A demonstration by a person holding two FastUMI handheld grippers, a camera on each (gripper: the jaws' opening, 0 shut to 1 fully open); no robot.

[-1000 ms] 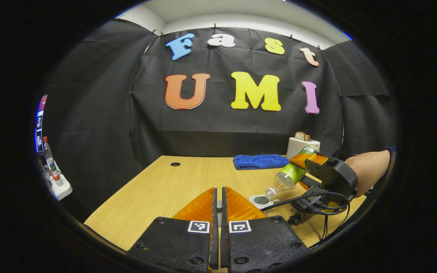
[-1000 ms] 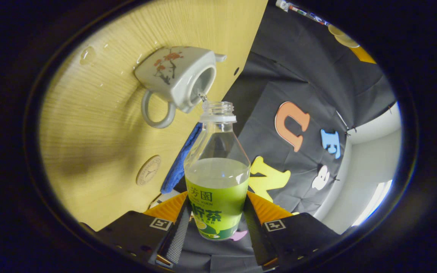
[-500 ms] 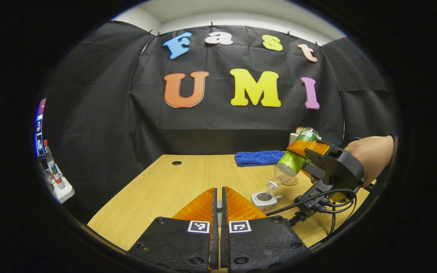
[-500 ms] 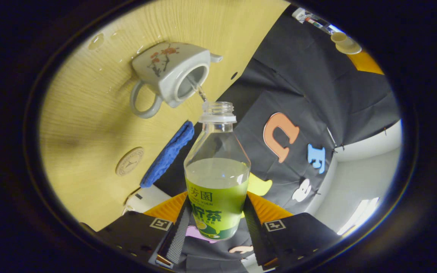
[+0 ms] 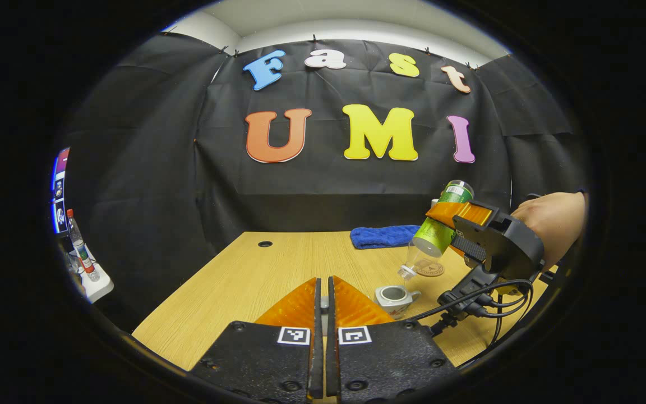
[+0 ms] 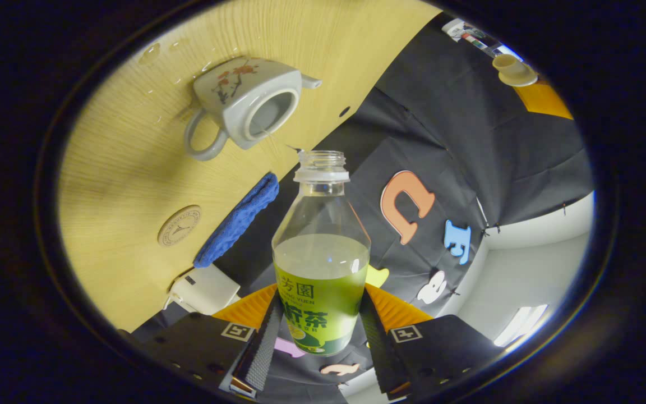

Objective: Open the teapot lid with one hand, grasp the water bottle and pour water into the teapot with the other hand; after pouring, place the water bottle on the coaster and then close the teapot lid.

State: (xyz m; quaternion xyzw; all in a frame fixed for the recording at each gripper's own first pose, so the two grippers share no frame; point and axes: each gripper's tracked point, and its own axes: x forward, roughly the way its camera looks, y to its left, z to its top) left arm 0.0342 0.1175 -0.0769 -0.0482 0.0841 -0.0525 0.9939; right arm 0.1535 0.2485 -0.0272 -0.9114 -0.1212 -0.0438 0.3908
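Observation:
The white teapot (image 5: pixel 395 295) with a flower print stands lidless on the wooden table (image 5: pixel 244 280), its mouth open (image 6: pixel 270 112). My right gripper (image 6: pixel 321 314) is shut on the green-labelled water bottle (image 6: pixel 321 252), which is uncapped and tilted neck-down above and to the right of the teapot (image 5: pixel 438 233). Only a few drops hang between its mouth and the pot. The round coaster (image 5: pixel 430 268) lies just beyond the teapot (image 6: pixel 179 225). My left gripper (image 5: pixel 323 280) is held low in front, fingers together on a small pale piece, apparently the lid.
A folded blue cloth (image 5: pixel 383 236) lies at the table's back, with a white box (image 6: pixel 202 290) beside it. Water drops (image 6: pixel 149 53) dot the wood near the teapot. A hand (image 5: pixel 553 224) and a looping cable (image 5: pixel 469 300) trail the right gripper. A cable hole (image 5: pixel 265 244) sits far left.
The right gripper has lifted the bottle up and away from the teapot's mouth. The poured stream has thinned to drops. The left gripper has barely moved.

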